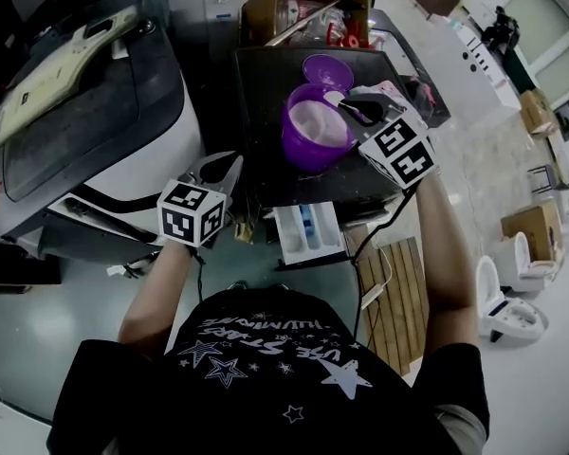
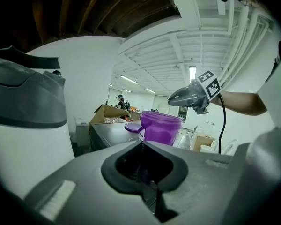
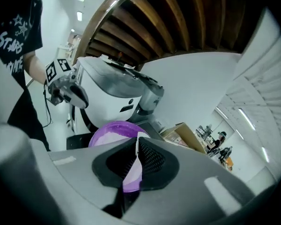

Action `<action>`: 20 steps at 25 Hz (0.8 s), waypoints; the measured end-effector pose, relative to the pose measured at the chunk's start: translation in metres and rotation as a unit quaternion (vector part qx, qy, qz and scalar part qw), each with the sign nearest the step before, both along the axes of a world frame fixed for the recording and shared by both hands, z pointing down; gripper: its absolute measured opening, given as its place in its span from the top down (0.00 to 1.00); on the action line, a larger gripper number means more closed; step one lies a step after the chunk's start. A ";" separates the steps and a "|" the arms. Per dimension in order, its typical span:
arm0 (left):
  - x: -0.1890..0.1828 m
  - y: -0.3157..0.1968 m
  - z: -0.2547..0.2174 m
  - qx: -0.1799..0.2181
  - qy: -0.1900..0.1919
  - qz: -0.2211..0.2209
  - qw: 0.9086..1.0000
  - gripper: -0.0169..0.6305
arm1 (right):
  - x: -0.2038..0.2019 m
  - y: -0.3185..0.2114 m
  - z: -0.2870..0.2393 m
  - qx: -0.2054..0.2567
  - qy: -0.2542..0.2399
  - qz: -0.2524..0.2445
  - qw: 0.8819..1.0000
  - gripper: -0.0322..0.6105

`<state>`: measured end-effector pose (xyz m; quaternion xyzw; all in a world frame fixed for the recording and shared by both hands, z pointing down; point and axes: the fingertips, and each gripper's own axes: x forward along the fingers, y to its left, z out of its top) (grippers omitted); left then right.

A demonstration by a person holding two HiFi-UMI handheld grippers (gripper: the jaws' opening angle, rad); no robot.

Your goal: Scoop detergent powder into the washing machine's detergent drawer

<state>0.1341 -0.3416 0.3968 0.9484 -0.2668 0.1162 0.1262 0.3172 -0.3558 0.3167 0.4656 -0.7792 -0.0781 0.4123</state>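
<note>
Head view: your right gripper point(image 1: 349, 108), upper center, pinches a white scoop point(image 1: 334, 97) over the purple powder tub point(image 1: 303, 155); your left gripper point(image 1: 218, 167), lower left, is closed and empty.

Purple tub point(image 1: 315, 131) of white powder; matching purple lid point(image 1: 327, 70) behind it; white scoop point(image 1: 335, 97) above; black-and-white squares pattern the left gripper point(image 1: 218, 166) and right gripper point(image 1: 358, 110) cubes

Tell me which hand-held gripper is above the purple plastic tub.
The right hand-held gripper is above the purple plastic tub; the left hand-held gripper is off to its side.
</note>
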 end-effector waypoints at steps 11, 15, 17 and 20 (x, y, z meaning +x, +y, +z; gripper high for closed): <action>0.001 0.004 0.002 -0.003 -0.013 -0.048 0.999 0.97 | 0.007 -0.026 0.046 -0.093 0.154 -0.123 0.976 0.89; 0.003 0.007 0.002 -0.003 -0.014 -0.056 0.998 0.97 | 0.002 -0.031 0.062 -0.111 0.196 -0.148 0.963 0.89; 0.002 0.009 0.002 -0.003 -0.014 -0.060 0.998 0.97 | 0.002 -0.033 0.069 -0.115 0.218 -0.154 0.957 0.89; 0.000 0.014 0.003 -0.005 -0.014 -0.065 0.998 0.97 | 0.008 -0.037 0.078 -0.123 0.255 -0.153 0.947 0.89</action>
